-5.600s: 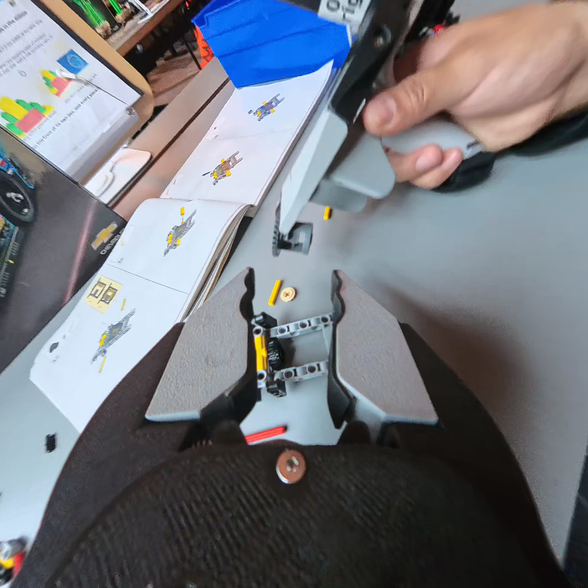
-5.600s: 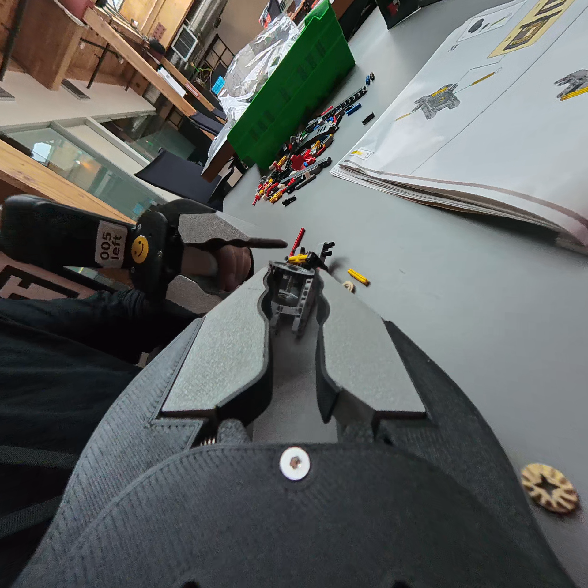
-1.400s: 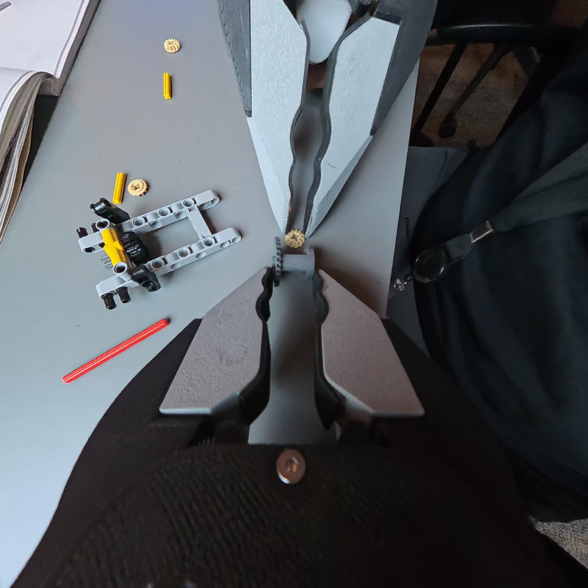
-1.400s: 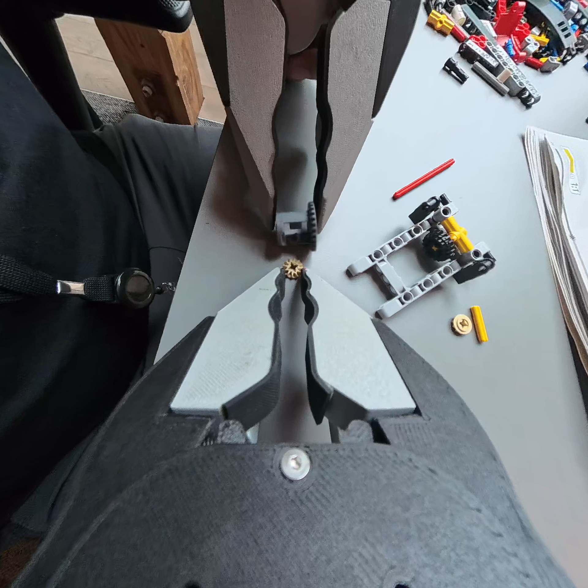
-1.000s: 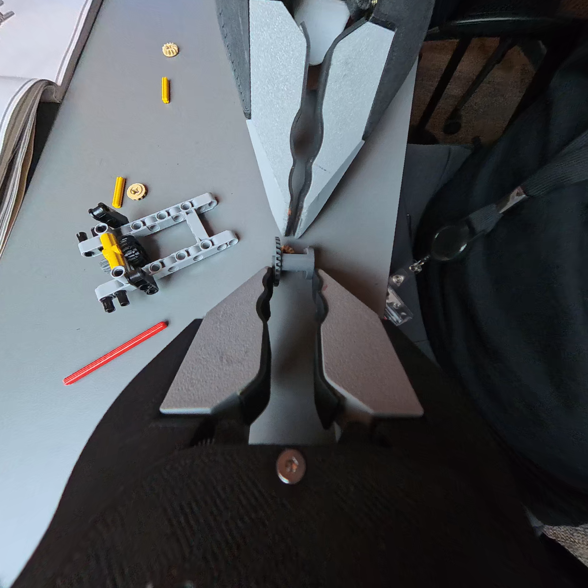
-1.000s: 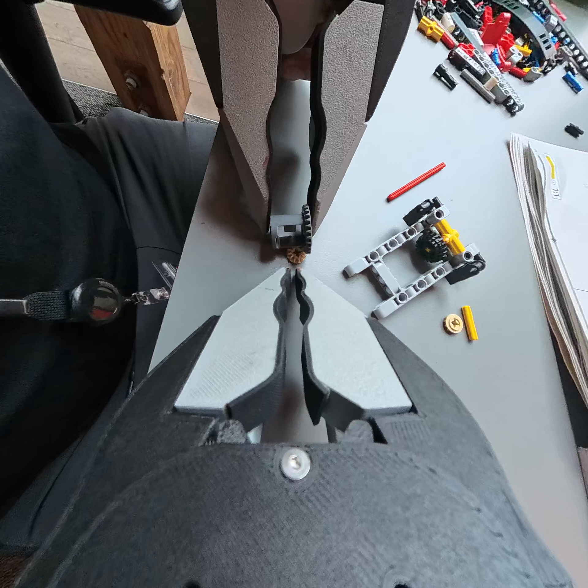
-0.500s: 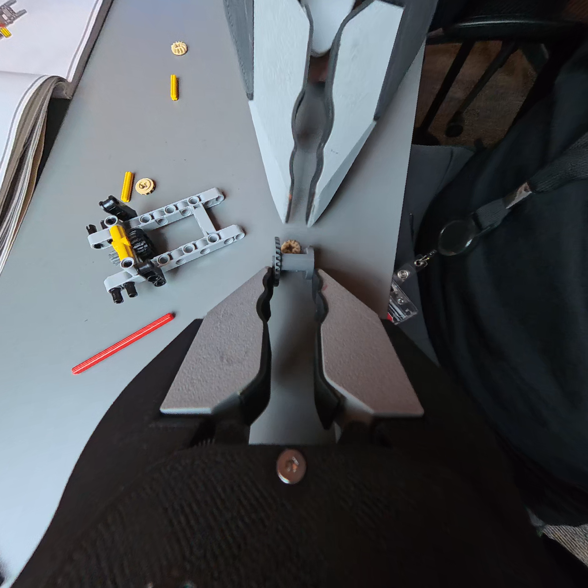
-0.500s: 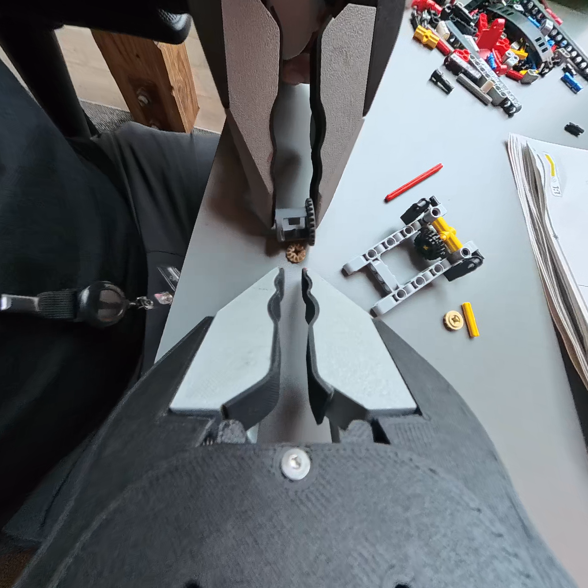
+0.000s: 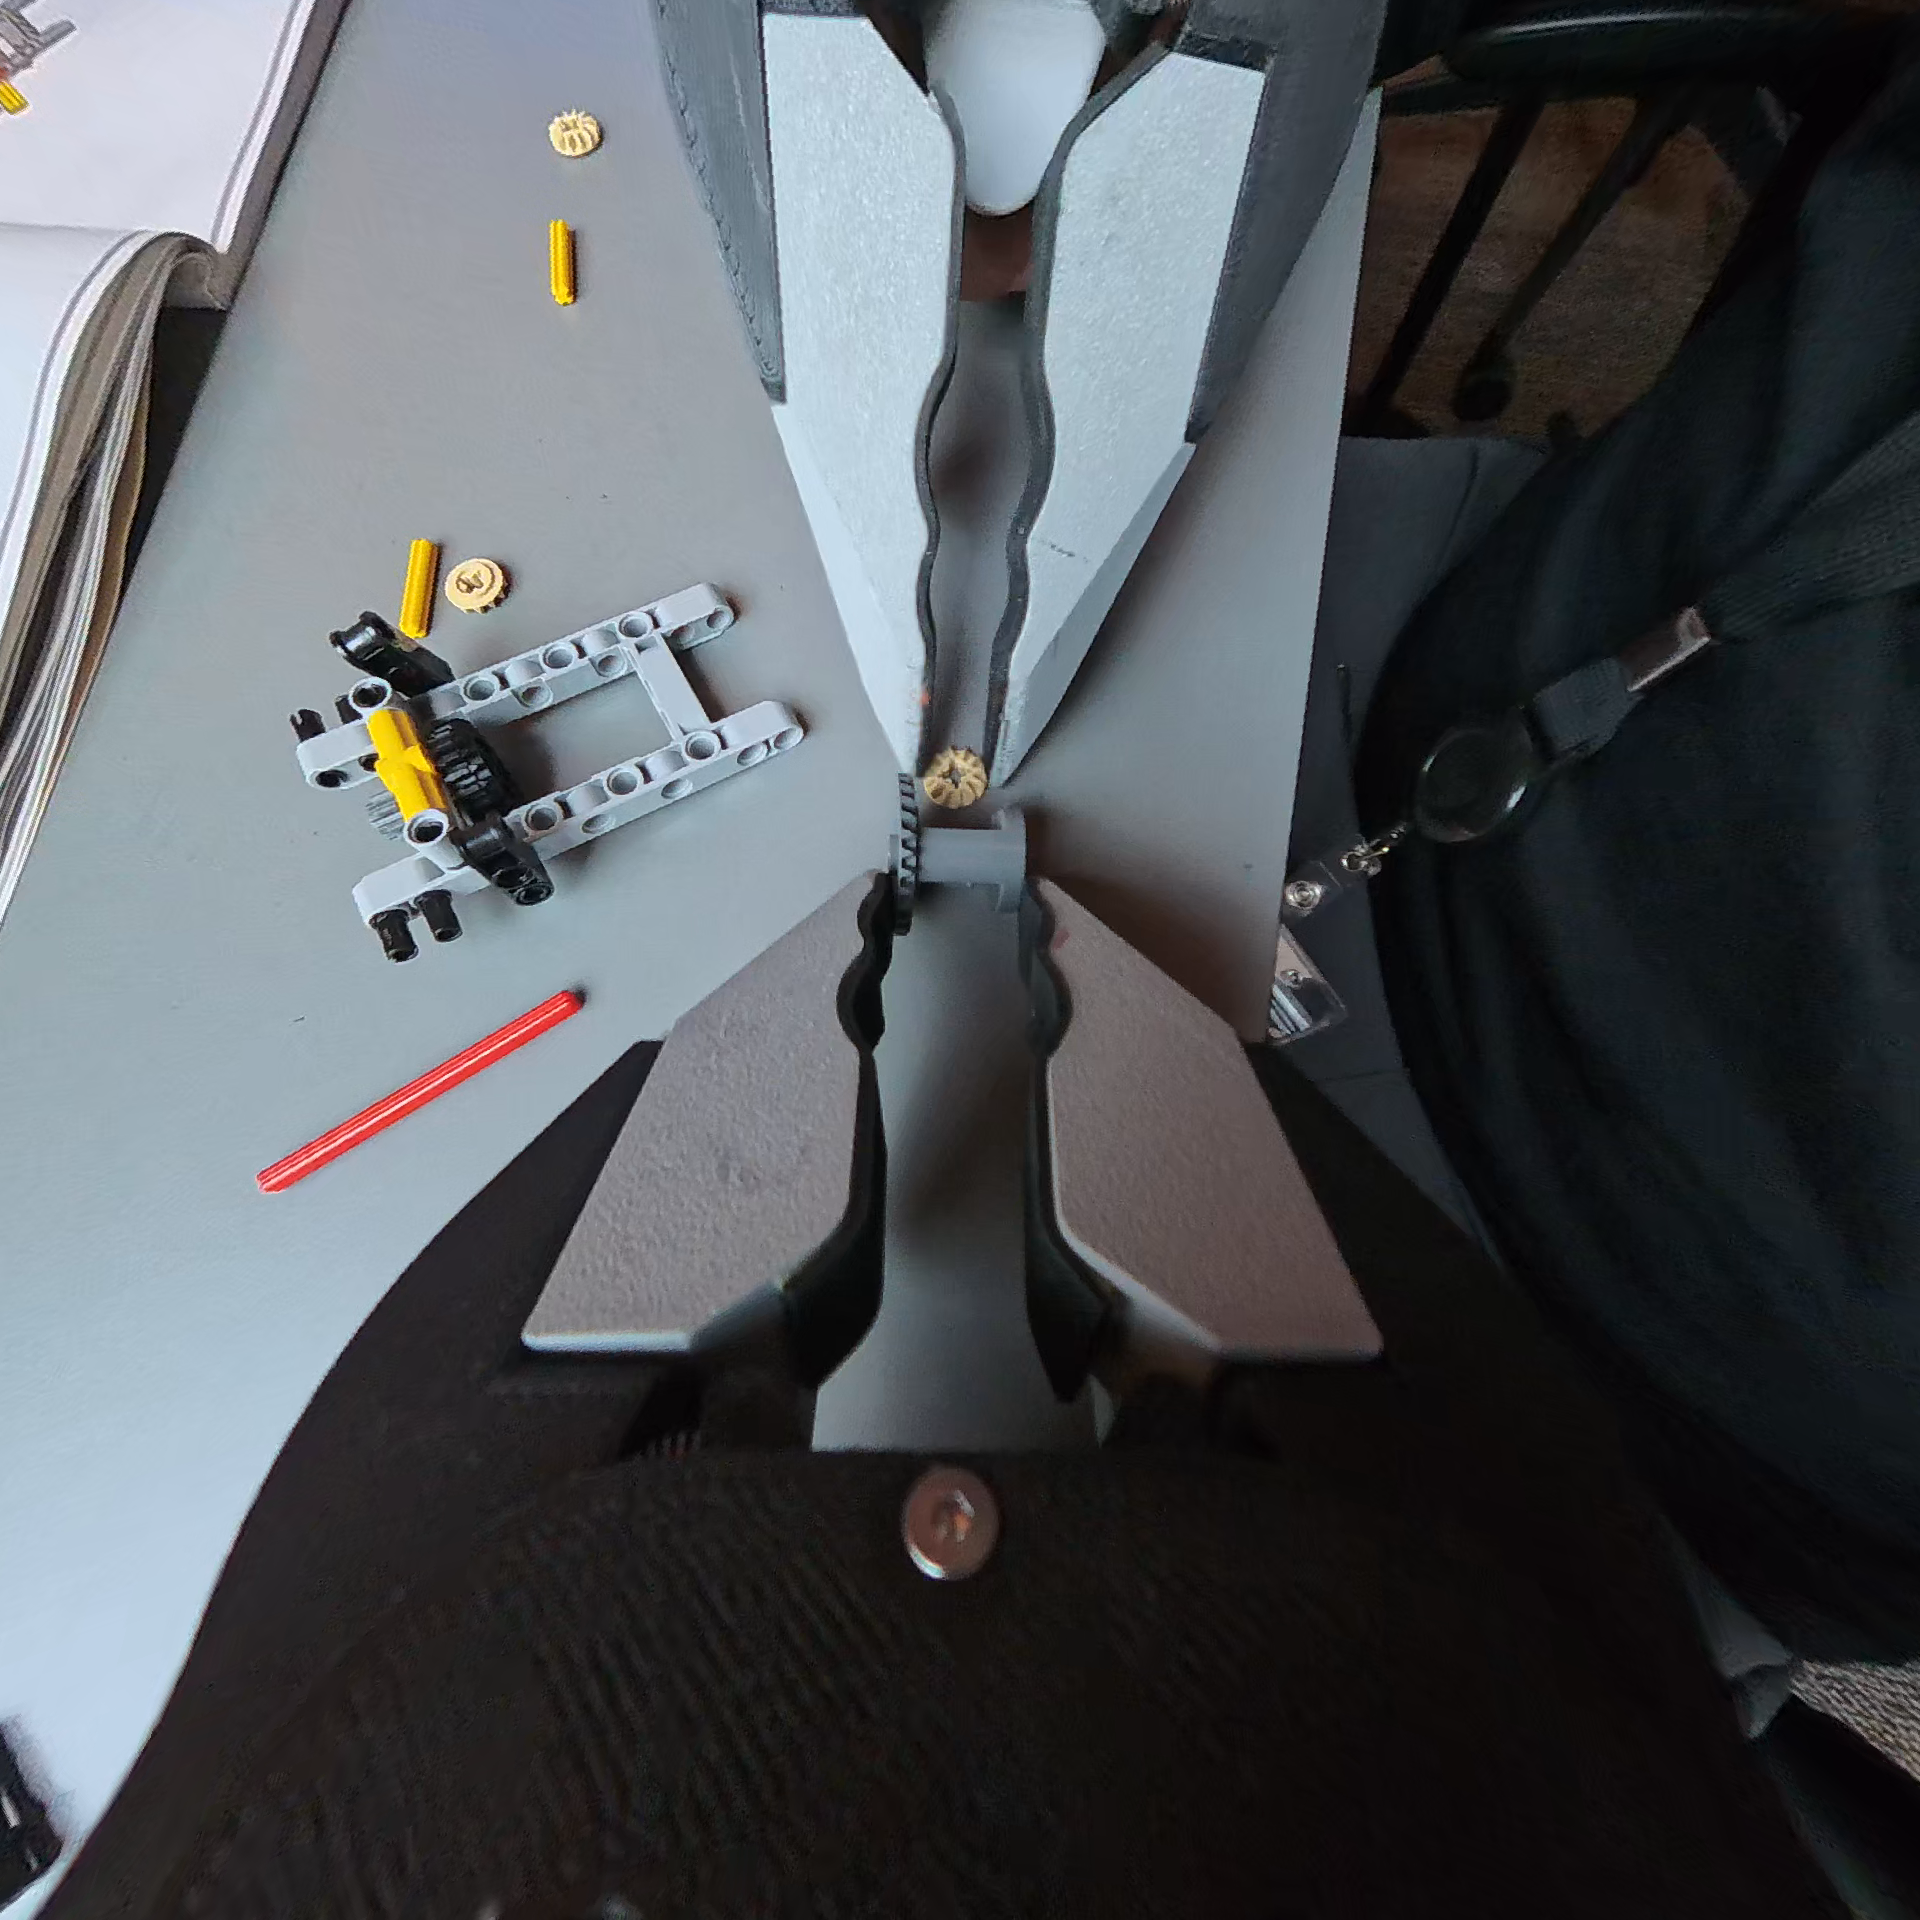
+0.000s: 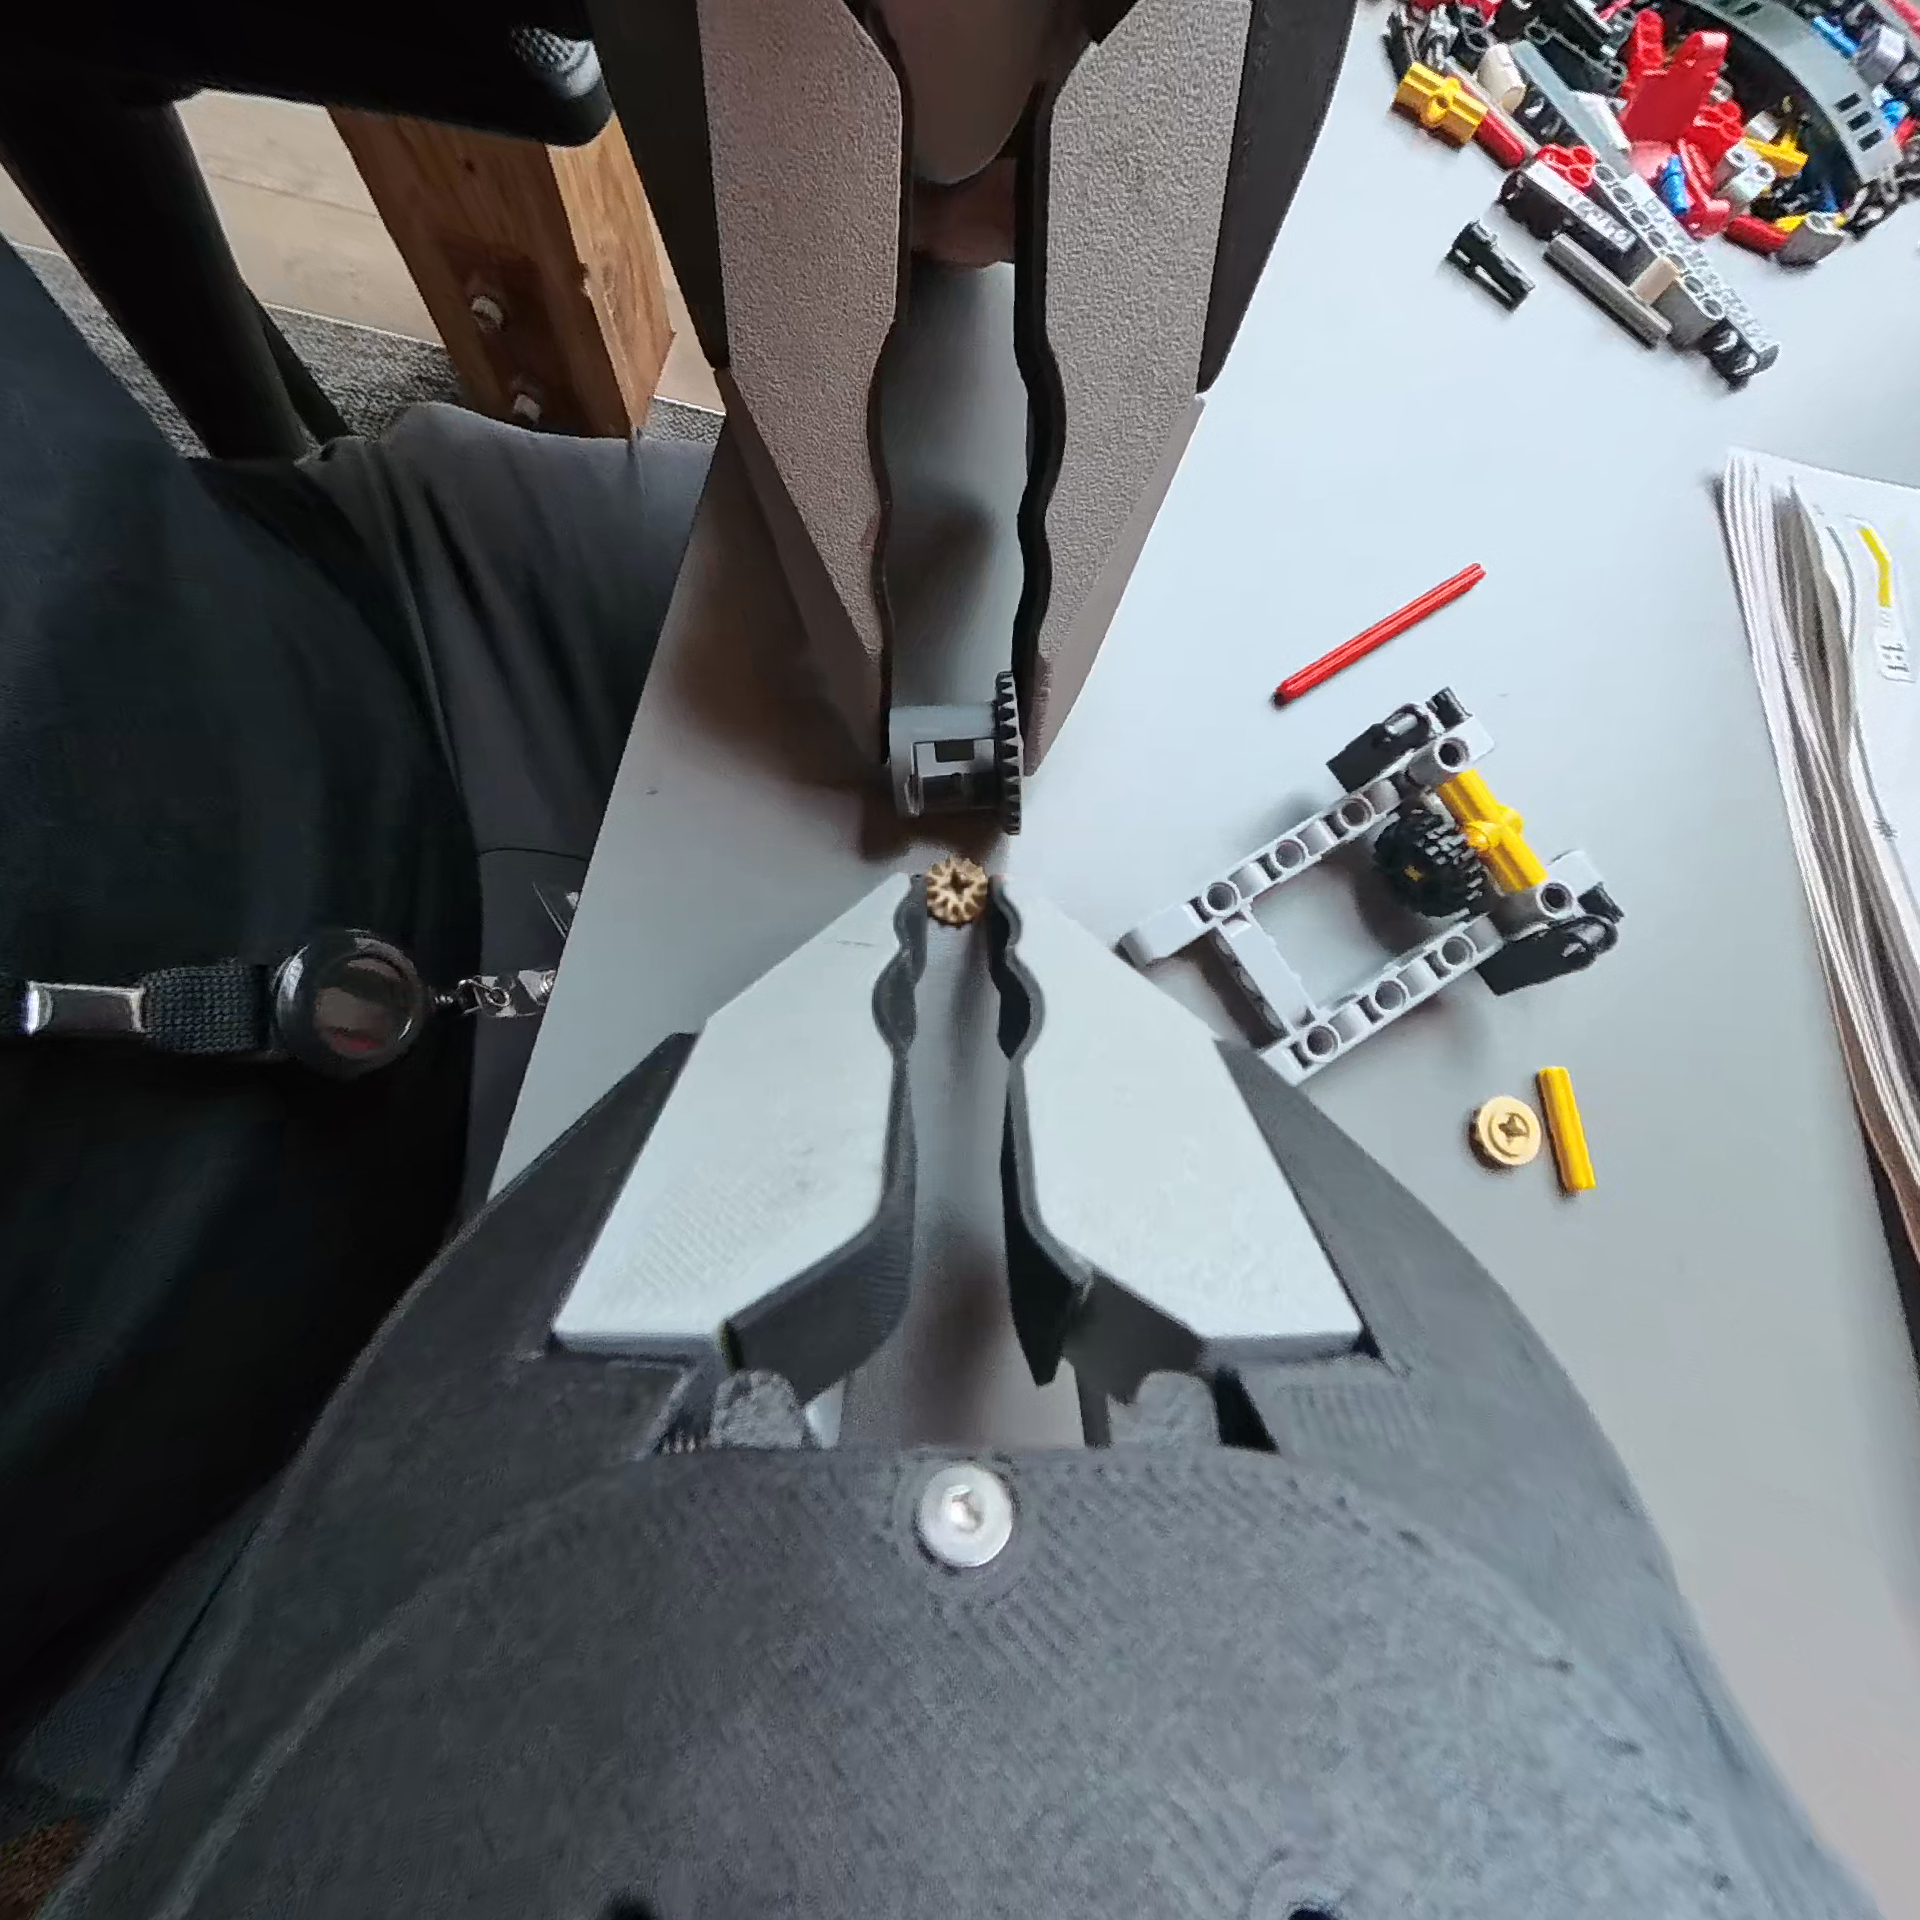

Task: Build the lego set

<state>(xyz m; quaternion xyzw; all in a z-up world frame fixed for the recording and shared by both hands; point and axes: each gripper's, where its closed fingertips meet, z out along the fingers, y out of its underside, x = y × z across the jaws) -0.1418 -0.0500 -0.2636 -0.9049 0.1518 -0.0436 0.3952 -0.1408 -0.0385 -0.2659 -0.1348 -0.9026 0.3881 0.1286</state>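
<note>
My left gripper (image 9: 956,896) is shut on a grey differential housing (image 9: 966,860) with a black gear ring, held over the table's near edge. My right gripper (image 10: 954,894) faces it tip to tip and is shut on a small tan gear (image 10: 956,890). The gear sits just off the housing's open end (image 10: 940,769). In the left wrist view the tan gear (image 9: 953,777) shows between the right gripper's fingertips (image 9: 1003,717). A grey frame with a yellow connector and black gear (image 9: 551,748) lies on the table, also seen in the right wrist view (image 10: 1382,914).
A red axle (image 9: 416,1091), a yellow axle (image 9: 419,587) with a tan gear (image 9: 476,584), and another yellow axle (image 9: 561,262) lie loose. An instruction booklet (image 10: 1829,779) and a pile of parts (image 10: 1662,125) are farther off. A person's dark clothing and badge reel (image 10: 343,1003) are at the table edge. My two grippers' fingertips are within a few centimetres of each other.
Half a second ago my right gripper was open and backed off, with the tan gear resting at the housing. It has closed on the gear again. The left gripper has held still.
</note>
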